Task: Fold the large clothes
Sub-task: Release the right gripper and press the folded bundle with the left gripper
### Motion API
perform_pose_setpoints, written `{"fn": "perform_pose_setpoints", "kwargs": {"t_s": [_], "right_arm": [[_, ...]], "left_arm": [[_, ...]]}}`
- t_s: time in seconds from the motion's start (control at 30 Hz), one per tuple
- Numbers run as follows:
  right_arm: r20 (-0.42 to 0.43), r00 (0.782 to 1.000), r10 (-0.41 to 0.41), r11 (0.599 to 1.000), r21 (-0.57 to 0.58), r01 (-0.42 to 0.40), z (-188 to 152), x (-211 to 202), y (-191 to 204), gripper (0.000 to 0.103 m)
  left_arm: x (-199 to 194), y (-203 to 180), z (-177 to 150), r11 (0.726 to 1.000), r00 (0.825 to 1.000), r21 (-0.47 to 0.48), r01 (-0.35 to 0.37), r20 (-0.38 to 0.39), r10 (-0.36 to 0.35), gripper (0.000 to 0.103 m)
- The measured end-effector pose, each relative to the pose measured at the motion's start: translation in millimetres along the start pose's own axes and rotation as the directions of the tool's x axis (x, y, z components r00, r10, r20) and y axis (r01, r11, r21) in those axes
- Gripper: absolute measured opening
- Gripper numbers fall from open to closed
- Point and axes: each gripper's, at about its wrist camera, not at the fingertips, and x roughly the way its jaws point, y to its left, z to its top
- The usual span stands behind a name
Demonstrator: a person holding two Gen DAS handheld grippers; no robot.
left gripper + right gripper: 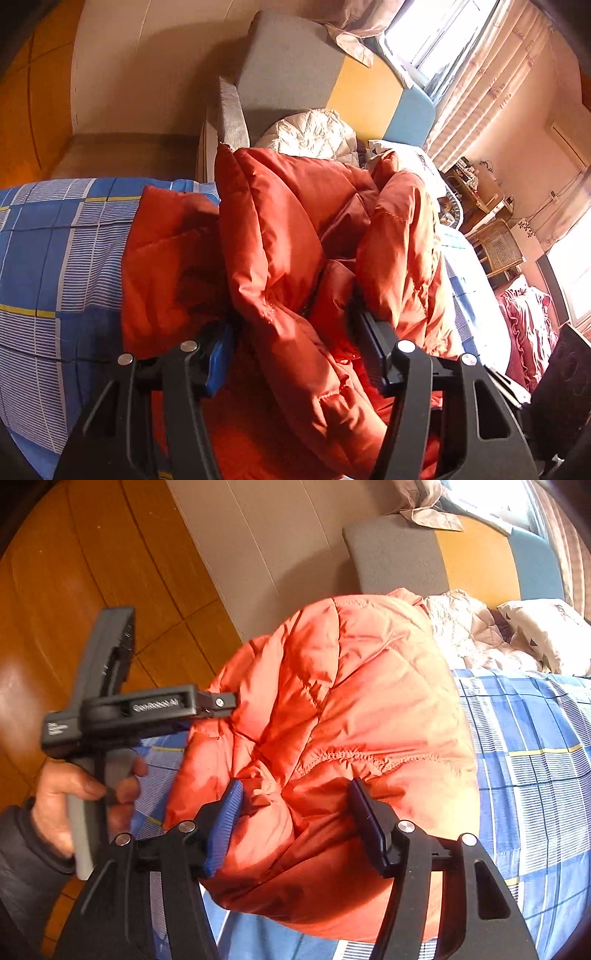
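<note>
Puffy orange down jacket (332,709) lies bunched on the blue checked bed cover (524,746), close to the bed's edge above the wooden floor (74,572). Nearest the right wrist camera, the right gripper (295,812) stands about half wide with a gathered bulge of the jacket's stitched hem between its jaws; the blue pads (225,812) seem to press into the padding, though so soft a bulk makes it hard to tell a firm grip from mere contact. In the left wrist view the left gripper (291,347) is likewise half wide, a thick fold of the jacket (295,240) standing up between its fingers. From the right view its tip (218,701) meets the jacket's far side, carried by a hand (74,794) in a dark sleeve.

To fold well, both grippers should take deep bites through all the layers and move together, so that the slippery shell does not slide out or balloon.

Further off lie a pale quilted garment (469,635) and a pillow (543,635) before the grey, yellow and blue headboard (472,561). These crowd the far end, so the fold is best laid on the bare cover to the right.
</note>
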Motion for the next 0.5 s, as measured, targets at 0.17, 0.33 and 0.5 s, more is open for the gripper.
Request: {"fn": "perform_pose_setpoints", "kwargs": {"t_s": [0.17,0.33,0.5], "right_arm": [[-0.022,1.000,-0.015,1.000,-0.026,0.014,-4.1,12.3,7.1,0.060],[-0.035,0.999,-0.023,0.999,-0.045,0.021,-11.4,17.9,6.9,0.060],[-0.041,0.999,-0.027,0.997,-0.074,0.024,-16.8,15.3,7.8,0.060]], "left_arm": [[-10.8,-1.7,-3.0,0.998,0.998,-0.017,0.053,0.034,-0.053,0.068],[-20.2,4.5,-7.6,0.991,0.992,-0.076,0.106,0.071,-0.101,0.072],[-32.4,9.3,-20.9,0.987,0.983,-0.080,0.138,0.132,-0.127,0.077]]}}
